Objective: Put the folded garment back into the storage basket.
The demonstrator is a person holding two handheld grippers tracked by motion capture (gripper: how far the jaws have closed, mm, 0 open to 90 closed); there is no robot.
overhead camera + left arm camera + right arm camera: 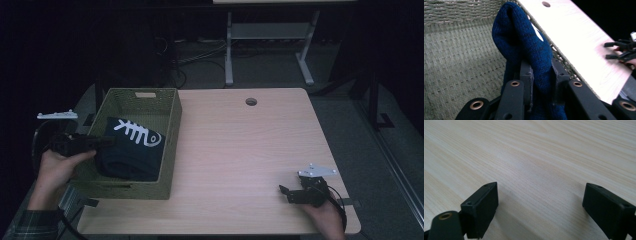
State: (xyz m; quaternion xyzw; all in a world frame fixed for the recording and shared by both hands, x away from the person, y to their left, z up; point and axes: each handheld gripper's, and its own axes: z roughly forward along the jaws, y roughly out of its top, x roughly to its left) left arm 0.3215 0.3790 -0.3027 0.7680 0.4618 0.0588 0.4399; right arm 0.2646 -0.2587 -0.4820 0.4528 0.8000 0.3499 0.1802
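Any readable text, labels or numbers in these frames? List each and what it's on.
None.
Dark blue knitted garment in the green woven basket, clamped in the left tool: white fish-skeleton graphic, no lettering.
Pale tag on the basket's far wall: too small to read.

High view is dim: room behind the table goes near black, only the tabletop and basket read clearly. Light seems to come from overhead. Image is soft and low-res, no hard glare. My left gripper view: knit fabric sharp enough to show the weave, my jaw hardware at the bottom edge blurs out, tabletop strip washes out pale, black past its edge. My right gripper view: bright, even wood grain; soft shadows under both my jaws, far grain slightly soft.
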